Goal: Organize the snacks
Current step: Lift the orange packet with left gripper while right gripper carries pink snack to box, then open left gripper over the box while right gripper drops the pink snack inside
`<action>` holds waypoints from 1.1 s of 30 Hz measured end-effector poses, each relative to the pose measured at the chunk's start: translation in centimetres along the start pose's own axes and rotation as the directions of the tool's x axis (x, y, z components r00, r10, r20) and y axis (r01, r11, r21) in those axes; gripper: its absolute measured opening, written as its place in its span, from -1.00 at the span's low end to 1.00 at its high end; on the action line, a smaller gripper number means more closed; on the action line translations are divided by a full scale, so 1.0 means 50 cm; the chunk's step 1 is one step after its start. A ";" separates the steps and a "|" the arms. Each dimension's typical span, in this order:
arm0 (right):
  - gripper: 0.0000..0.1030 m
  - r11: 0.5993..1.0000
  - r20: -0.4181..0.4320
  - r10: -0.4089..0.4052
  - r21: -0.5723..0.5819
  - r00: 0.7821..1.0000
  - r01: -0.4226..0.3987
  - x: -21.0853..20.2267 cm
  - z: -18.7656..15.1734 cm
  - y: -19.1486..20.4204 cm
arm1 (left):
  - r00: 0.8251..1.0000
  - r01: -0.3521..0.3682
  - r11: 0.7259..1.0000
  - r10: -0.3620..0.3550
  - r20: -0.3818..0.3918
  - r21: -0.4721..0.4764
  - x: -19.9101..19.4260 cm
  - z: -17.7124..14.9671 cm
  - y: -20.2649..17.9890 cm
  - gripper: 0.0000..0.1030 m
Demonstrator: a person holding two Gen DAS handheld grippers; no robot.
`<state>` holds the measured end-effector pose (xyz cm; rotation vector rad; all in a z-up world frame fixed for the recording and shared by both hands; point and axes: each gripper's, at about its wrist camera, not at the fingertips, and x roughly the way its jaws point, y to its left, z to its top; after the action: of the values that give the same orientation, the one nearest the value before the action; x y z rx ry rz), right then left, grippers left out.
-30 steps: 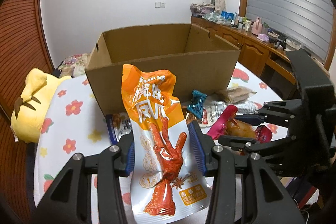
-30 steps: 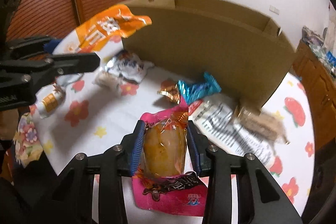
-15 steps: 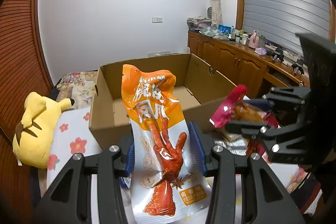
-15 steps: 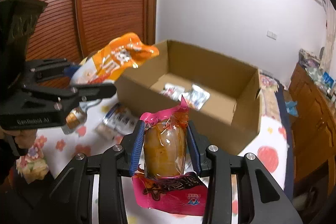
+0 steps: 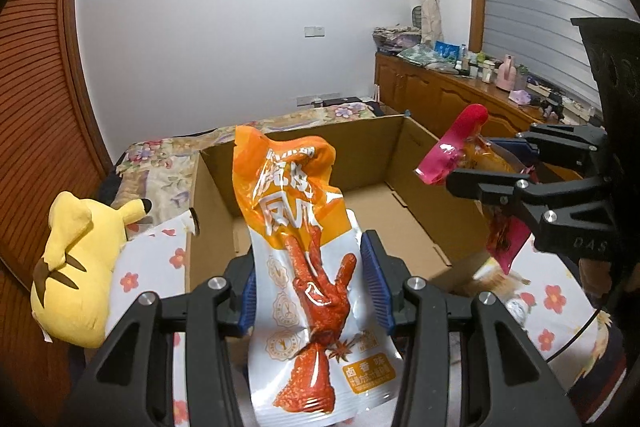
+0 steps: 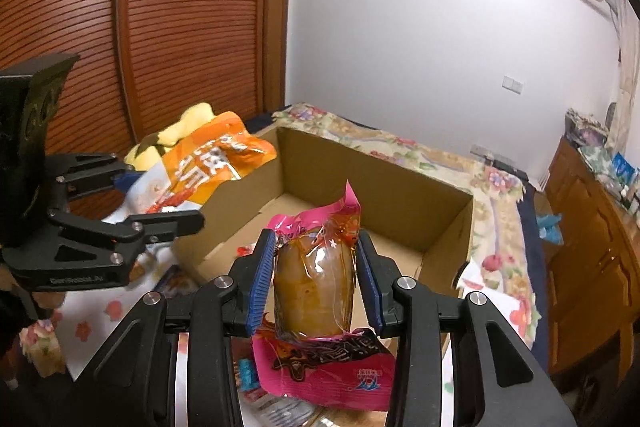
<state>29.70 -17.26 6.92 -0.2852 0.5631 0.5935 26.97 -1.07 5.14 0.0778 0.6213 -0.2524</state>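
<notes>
An open cardboard box point(image 5: 404, 151) stands on the flower-print cloth. My left gripper point(image 5: 310, 267) is shut on an orange-and-white chicken-feet packet point(image 5: 296, 211), held upright in front of the box's near wall. From the right wrist view the same packet point(image 6: 212, 163) juts over the box's left corner. My right gripper point(image 6: 316, 263) is shut on a pink packet point(image 6: 314, 287) with a brown piece inside, held over the near edge of the box point(image 6: 384, 195). In the left wrist view that right gripper point(image 5: 492, 167) hangs by the box's right wall with the pink packet point(image 5: 456, 147).
A yellow plush toy point(image 5: 76, 259) lies left of the box. Loose snack packets point(image 6: 248, 375) lie on the cloth below my right gripper. Wooden cabinets point(image 5: 440, 95) with clutter on top run along the right wall. A slatted wooden door point(image 6: 180, 27) is at the left.
Both grippers have risen with their packets and moved toward the box. The box's inside now shows from above, and the loose snacks have dropped out of the left view.
</notes>
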 end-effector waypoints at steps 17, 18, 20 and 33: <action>-0.25 0.998 -0.044 -0.048 0.035 0.998 0.049 0.084 -0.013 -0.060 | 0.997 -0.002 1.000 0.002 -0.076 0.004 0.114 0.016 0.003 -0.09; -0.25 0.998 -0.054 -0.047 0.034 0.997 0.049 0.088 -0.018 -0.059 | 0.997 -0.003 1.000 0.003 -0.079 0.002 0.117 0.015 0.002 -0.08; -0.25 0.998 -0.072 -0.052 0.029 0.996 0.055 0.099 -0.032 -0.056 | 0.997 -0.009 1.000 0.010 -0.077 0.006 0.119 0.014 0.000 -0.08; -0.23 0.999 -0.130 -0.038 0.031 0.991 0.042 0.115 -0.056 -0.045 | 0.998 -0.012 1.000 0.014 -0.066 0.025 0.099 0.008 -0.011 -0.08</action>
<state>33.82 -17.65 1.56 -0.3040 0.6900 0.5290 30.92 -2.72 2.55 0.1138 0.6836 -0.2458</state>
